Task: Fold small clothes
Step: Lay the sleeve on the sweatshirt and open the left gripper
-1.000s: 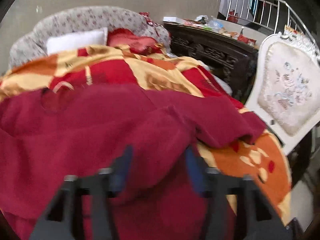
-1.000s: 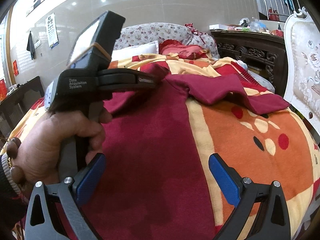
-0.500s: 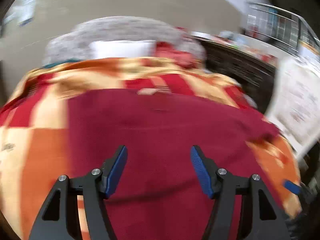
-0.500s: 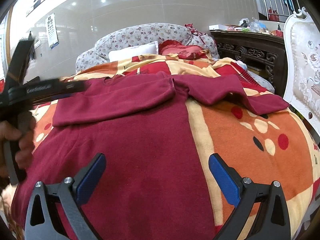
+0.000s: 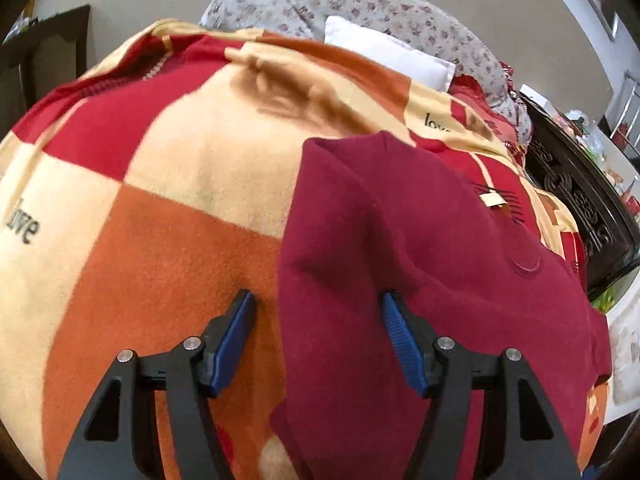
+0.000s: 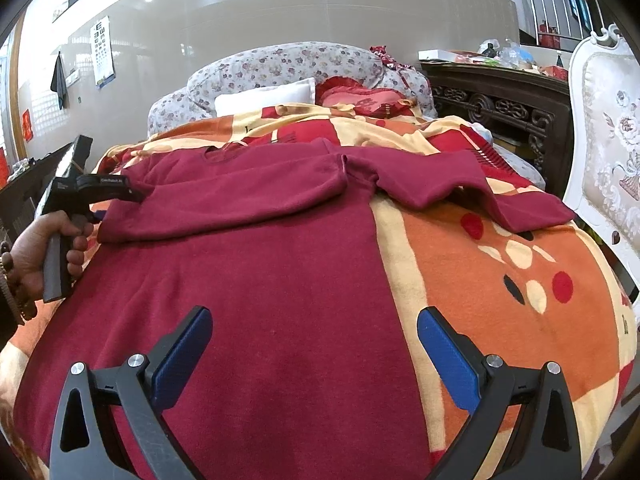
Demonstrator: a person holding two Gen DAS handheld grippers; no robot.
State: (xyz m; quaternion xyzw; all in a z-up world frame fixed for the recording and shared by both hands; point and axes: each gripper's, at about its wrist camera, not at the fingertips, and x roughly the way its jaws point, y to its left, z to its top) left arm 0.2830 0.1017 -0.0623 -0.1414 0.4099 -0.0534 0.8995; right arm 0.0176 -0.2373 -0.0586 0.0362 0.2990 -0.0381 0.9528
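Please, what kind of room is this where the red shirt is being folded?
Most likely a bedroom at home. The maroon shirt lies on a blanket-covered bed with a white pillow, and a carved dark wooden cabinet stands beside it.

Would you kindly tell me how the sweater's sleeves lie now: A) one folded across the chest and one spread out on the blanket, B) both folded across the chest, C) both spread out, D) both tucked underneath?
A: on the sweater, one sleeve lies across the chest while the other sleeve stretches out over the blanket.
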